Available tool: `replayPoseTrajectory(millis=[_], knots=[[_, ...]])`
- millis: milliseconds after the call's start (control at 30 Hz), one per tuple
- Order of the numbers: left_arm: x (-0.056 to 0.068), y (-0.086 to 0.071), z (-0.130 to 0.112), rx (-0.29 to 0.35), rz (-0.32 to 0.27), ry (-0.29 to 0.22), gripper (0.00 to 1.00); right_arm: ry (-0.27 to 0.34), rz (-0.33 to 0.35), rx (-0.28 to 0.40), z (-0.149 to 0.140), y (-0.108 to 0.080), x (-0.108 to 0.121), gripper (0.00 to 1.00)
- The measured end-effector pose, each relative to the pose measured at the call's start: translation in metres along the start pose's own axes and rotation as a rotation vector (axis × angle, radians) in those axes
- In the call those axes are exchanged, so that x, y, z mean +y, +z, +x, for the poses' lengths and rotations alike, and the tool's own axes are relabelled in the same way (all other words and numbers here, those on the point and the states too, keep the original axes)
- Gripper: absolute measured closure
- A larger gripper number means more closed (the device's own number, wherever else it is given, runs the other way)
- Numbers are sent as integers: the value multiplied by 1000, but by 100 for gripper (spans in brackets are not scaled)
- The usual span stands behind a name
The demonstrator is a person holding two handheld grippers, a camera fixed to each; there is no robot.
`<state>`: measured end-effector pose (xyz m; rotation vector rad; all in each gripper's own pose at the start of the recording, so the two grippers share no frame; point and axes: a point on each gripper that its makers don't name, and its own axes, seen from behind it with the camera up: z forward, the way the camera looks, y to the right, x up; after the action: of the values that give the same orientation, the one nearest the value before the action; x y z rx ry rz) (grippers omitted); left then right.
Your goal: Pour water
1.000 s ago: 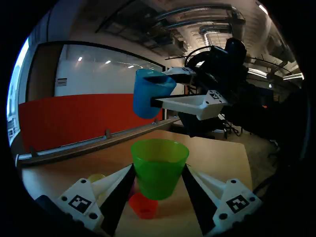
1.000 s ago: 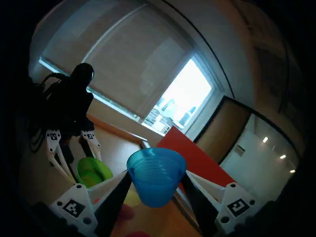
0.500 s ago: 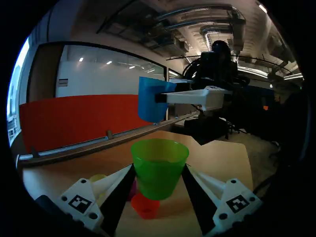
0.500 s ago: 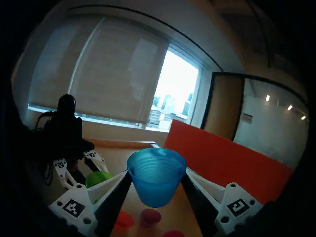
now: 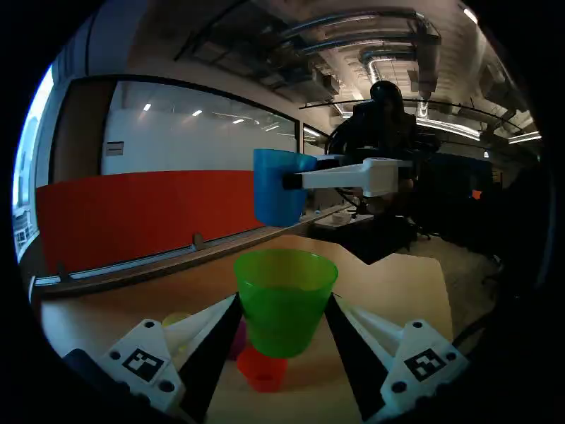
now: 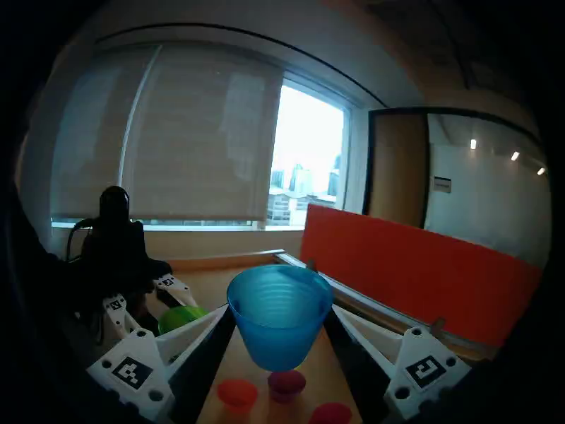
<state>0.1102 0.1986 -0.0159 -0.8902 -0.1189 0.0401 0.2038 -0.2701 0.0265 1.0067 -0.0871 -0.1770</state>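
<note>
Your left tool [image 5: 282,305] clamps the green plastic cup [image 5: 286,283]. Your right tool [image 6: 279,319] clamps the blue plastic cup [image 6: 280,339], upright, above and beyond. Tip it off-centre from there and water splashes the wooden counter [image 5: 395,275].

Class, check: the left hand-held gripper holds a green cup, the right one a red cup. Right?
No. The right hand-held gripper holds a blue cup, as the right gripper view shows; the left hand-held gripper does hold the green cup.
</note>
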Motion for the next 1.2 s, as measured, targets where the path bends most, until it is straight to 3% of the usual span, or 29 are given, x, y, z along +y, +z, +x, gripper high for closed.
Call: replayPoseTrajectory(millis=[567,1200], knots=[[-5,-7,-1,-6,17,2,19,11,16,-56,-22,-2,-7,12],[-14,-20,-40,-119,36,17,19,18,42,-133,-81,-15,-16,12]])
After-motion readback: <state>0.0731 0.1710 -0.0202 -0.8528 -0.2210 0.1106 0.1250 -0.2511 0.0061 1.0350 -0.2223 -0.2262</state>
